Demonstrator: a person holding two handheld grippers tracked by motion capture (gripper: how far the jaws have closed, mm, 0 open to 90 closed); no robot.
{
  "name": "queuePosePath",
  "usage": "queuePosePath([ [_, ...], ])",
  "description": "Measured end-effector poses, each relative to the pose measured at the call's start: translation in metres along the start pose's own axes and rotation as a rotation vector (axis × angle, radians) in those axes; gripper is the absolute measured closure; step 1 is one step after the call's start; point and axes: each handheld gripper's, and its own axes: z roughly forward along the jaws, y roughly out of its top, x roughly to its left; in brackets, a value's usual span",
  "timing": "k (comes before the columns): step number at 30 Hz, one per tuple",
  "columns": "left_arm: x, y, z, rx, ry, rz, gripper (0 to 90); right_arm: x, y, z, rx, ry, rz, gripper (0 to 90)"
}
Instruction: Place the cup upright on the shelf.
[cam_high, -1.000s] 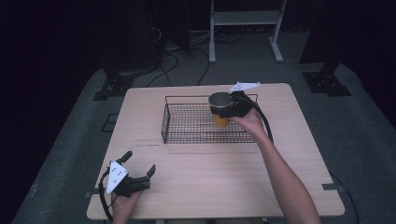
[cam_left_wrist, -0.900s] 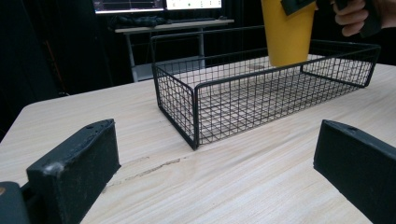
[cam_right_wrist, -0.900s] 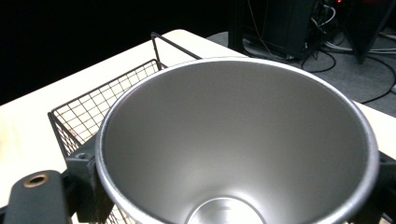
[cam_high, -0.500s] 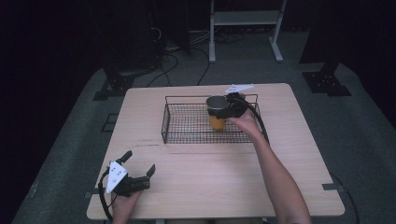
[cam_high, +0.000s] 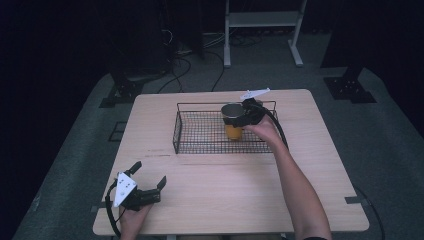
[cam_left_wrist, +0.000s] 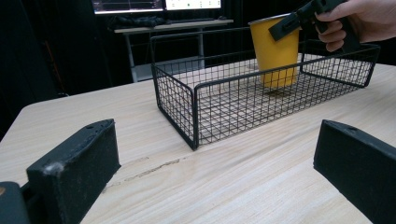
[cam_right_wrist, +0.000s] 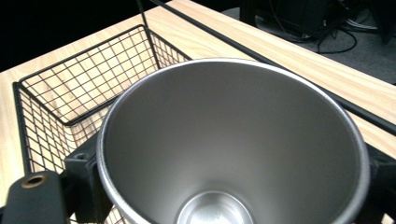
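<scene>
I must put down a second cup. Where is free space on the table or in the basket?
The wire basket is bare left of the yellow cup. Bare table spreads between the basket and the left gripper. It is crowded at the cup, which the right gripper holds.

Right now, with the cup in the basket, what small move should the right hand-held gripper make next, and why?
Probably open the jaws and let go. The right hand-held gripper clasps the yellow cup, which appears to stand upright on the floor of the wire basket, so lowering further seems unneeded.
</scene>
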Motion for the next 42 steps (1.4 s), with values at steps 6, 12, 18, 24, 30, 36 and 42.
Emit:
queuePosePath([
  [6,0.0,0.0,-0.0002,-0.001,-0.001,0.0,0.0,0.0026,0.0001,0.0056,0.021,0.006,-0.013,10.8],
  [12,0.0,0.0,-0.0001,-0.001,0.0,0.0,0.0,0.0013,-0.0015,0.0069,0.027,0.004,-0.019,10.6],
  [18,-0.0001,0.0,-0.0001,-0.001,0.0,0.0,0.0,-0.0017,-0.0031,0.0079,0.03,0.0,-0.021,10.2],
  [24,-0.0001,0.0,-0.0002,-0.001,0.0,0.001,0.0,-0.0039,-0.0042,0.0088,0.028,-0.005,-0.02,9.7],
  [30,0.0,0.0,-0.0002,-0.001,-0.001,0.001,0.0,-0.0029,-0.0037,0.0088,0.025,0.002,-0.03,8.3],
  [36,-0.0001,0.0,-0.0002,-0.001,0.0,0.001,0.0,-0.0011,-0.0032,0.0093,0.021,0.004,-0.044,5.6],
  [42,0.0,0.0,-0.0002,-0.001,0.0,0.001,0.0,-0.0005,-0.001,0.0053,0.0,-0.004,-0.046,2.5],
])
